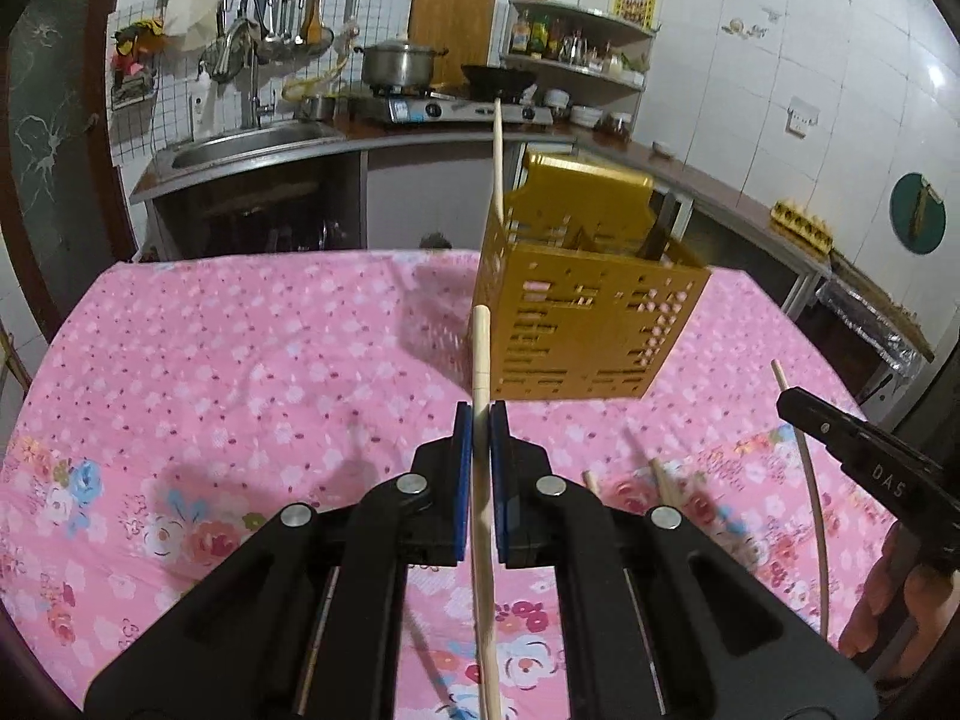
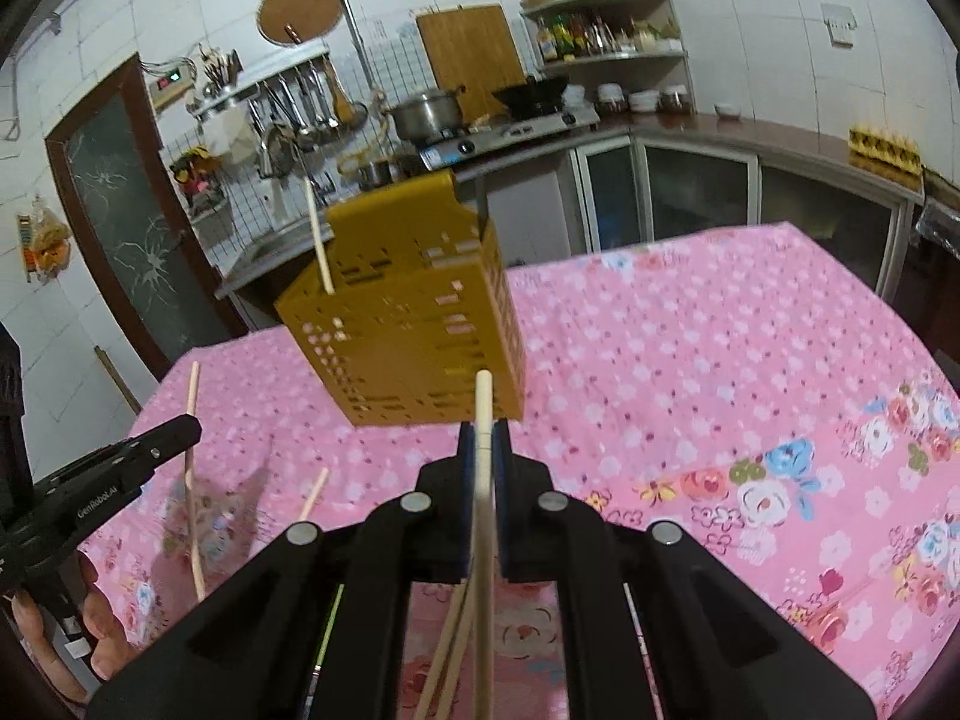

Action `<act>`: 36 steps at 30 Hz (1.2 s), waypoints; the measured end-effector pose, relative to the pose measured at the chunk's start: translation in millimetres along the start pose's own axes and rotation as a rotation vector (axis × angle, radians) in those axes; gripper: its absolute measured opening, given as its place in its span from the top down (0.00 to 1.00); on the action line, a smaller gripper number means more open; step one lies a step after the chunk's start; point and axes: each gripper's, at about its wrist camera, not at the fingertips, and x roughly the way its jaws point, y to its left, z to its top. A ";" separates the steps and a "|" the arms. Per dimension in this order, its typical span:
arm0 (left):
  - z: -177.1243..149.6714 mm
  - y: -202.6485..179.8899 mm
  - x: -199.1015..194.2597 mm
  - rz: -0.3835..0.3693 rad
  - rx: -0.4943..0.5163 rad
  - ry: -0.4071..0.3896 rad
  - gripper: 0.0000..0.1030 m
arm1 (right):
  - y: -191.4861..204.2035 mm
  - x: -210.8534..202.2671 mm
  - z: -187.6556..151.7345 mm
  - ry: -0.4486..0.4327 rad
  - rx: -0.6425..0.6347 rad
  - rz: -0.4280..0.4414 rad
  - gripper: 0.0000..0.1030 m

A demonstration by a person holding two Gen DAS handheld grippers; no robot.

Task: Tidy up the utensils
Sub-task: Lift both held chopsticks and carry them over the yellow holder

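A gold perforated utensil holder [image 1: 582,306] stands on the pink floral tablecloth [image 1: 240,372]; it also shows in the right wrist view [image 2: 414,336]. One chopstick [image 1: 497,156] stands upright in it. My left gripper [image 1: 480,420] is shut on a pale wooden chopstick [image 1: 480,354], its tip just in front of the holder. My right gripper [image 2: 483,438] is shut on another chopstick [image 2: 483,408], also close before the holder. Each gripper shows in the other's view, the right gripper [image 1: 792,399] at the right edge and the left gripper [image 2: 186,426] at the left edge.
Loose chopsticks [image 1: 660,474] lie on the cloth to the right of the left gripper, seen also in the right wrist view [image 2: 312,495]. Behind the table runs a kitchen counter with a sink [image 1: 252,141], a gas stove with a pot [image 1: 399,63] and a corner shelf [image 1: 576,54].
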 end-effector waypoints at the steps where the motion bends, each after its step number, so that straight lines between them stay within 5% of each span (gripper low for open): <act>1: 1.7 -1.0 -1.8 0.001 0.003 -0.007 0.96 | 1.6 -4.1 1.5 -0.013 -0.006 0.001 0.94; 22: 33.7 -27.6 -30.2 -0.012 0.023 -0.103 0.96 | 9.3 -31.5 28.2 -0.104 -0.046 0.026 0.94; 36: 118.6 -54.4 -38.0 -0.035 0.077 -0.313 0.96 | 43.6 -49.0 126.8 -0.349 -0.146 0.047 0.94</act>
